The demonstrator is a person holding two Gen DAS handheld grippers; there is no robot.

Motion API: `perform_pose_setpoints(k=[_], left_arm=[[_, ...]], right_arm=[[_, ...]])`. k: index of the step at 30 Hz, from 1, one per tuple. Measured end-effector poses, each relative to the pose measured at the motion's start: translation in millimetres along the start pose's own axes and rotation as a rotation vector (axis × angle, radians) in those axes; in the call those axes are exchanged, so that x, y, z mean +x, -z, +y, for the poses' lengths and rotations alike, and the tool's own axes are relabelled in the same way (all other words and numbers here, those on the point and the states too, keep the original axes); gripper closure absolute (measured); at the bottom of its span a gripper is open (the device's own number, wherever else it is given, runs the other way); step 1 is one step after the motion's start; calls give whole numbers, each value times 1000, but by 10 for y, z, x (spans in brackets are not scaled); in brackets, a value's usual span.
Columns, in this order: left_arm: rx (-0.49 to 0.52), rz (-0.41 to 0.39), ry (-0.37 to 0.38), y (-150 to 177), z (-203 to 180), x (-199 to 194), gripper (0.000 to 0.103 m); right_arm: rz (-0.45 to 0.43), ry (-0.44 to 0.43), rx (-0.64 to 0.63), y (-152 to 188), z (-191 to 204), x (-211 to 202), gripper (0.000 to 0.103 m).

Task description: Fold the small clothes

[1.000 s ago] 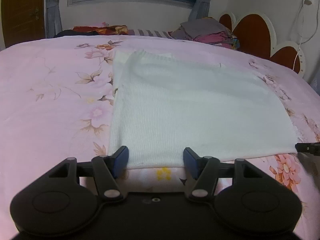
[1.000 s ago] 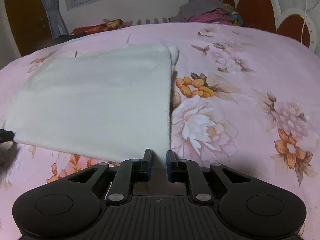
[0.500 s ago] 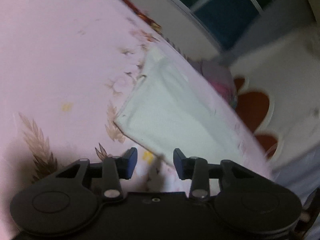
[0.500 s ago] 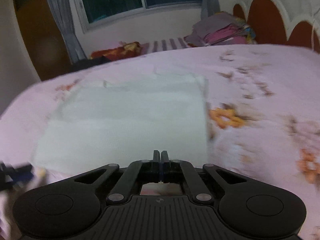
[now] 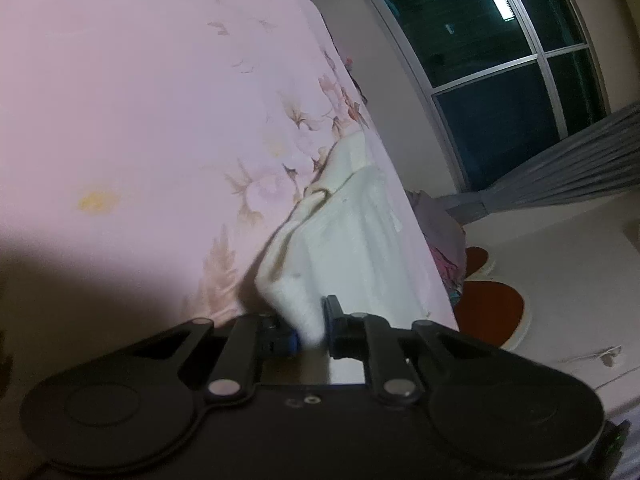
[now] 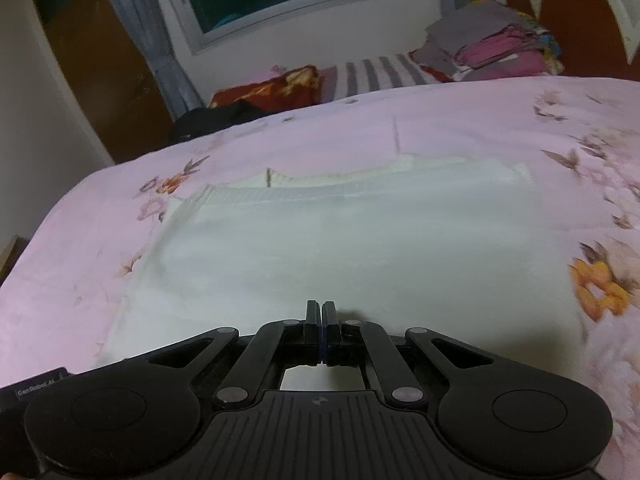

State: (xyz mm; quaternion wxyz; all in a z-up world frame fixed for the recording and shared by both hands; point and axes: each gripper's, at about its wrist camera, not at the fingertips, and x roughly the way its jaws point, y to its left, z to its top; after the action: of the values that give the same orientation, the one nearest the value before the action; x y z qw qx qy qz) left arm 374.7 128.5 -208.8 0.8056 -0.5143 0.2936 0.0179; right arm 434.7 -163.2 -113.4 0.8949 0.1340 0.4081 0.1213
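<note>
Left gripper [image 5: 310,326] fingers closing, rolled sideways; right gripper [image 6: 321,320] clamped.

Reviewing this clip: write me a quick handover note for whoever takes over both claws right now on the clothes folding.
Left claw: closing on a bunched corner of the white ribbed knit garment, cloth already between the pads.
Right claw: shut, over the garment's near edge; whether it pinches cloth cannot be told.
Things: the garment lies mostly flat on the pink floral bedsheet. A pile of folded clothes sits at the far end near the headboard.
Done: edges appear tucked in, so it looks partly folded.
Left: probably carry the near edge over to the far edge, then smooth it.
</note>
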Motion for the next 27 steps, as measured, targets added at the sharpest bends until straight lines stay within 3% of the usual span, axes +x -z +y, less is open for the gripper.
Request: perform_pose_setpoints(k=[8,12,16,18,20,21,22,23,24,27], left_arm=[[-2,-39,-39,232,-77,-178,81],[-57,-89,-42,103,-69,-58,82],[3,-84,-100,58,-153,51,96],[7,-88,-87,35,-192,-12,96],[16,-106,-33,45,-207,-78,96],[12,-114,-6,65,-199,-88,93],[-9,-126,-8,93,-173,-93,75],[-42,-144,-34,134,-135,-90,67],[-61,-158,-30,162,-102,-80,69],[-46,-157,-58,121,-104,-40,80]], right_arm=[[16,-74,-32,-49,-52,92,103],[42,-94,-38,-78,-99,197,103],[108,-81,-51,-50,-108,395,103],[113,-85,-46,-58,-109,406,103],[59,-103,-38,-113,-95,298,103],[38,-106,-39,-128,-85,276,103],[36,-102,-44,-137,-72,305,103],[66,-90,-54,-127,-60,400,103],[101,-77,-64,-99,-51,504,103],[83,-74,-67,-116,-31,503,103]])
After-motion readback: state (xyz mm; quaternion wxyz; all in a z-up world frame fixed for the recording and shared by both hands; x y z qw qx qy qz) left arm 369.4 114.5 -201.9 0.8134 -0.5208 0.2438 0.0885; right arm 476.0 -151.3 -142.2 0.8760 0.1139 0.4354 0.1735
